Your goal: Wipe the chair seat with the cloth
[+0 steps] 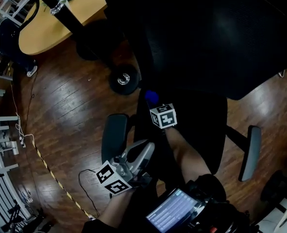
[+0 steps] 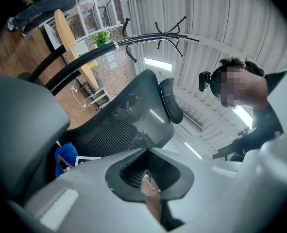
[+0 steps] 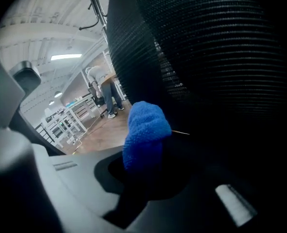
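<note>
Head view is taken up nearest the camera by a device with a lit screen (image 1: 175, 210), seen at the bottom edge. Just beyond it, the left gripper (image 1: 144, 150) is held above the gap between the chair seat (image 1: 201, 125) and the left armrest (image 1: 114, 136), its marker cube (image 1: 111, 179) turned towards the floor. In the left gripper view its jaws are seen drawn together, with nothing caught between them.

Farther forward, the right gripper (image 1: 155, 106) is held over the seat's left rear corner, and its marker cube (image 1: 163, 115) is seen from above. A blue cloth (image 1: 151, 97) is clamped in its jaws. In the right gripper view the cloth (image 3: 145, 130) is seen standing up out of the closed jaws as a rounded blue wad, close against the black mesh backrest (image 3: 216, 57). Whether the cloth touches the seat or the backrest cannot be told.

The seat is dark, and little detail is shown on it. The right armrest (image 1: 252, 152) is seen at the seat's far side, well apart from both grippers. Beyond the cloth the backrest (image 1: 211, 38) is spread across the upper right of the head view.

Brown wooden floor (image 1: 65, 110) is visible to the left, with a black caster (image 1: 124, 79) on it. Farthest off, a wooden table (image 1: 46, 28) is seen at the upper left corner.
</note>
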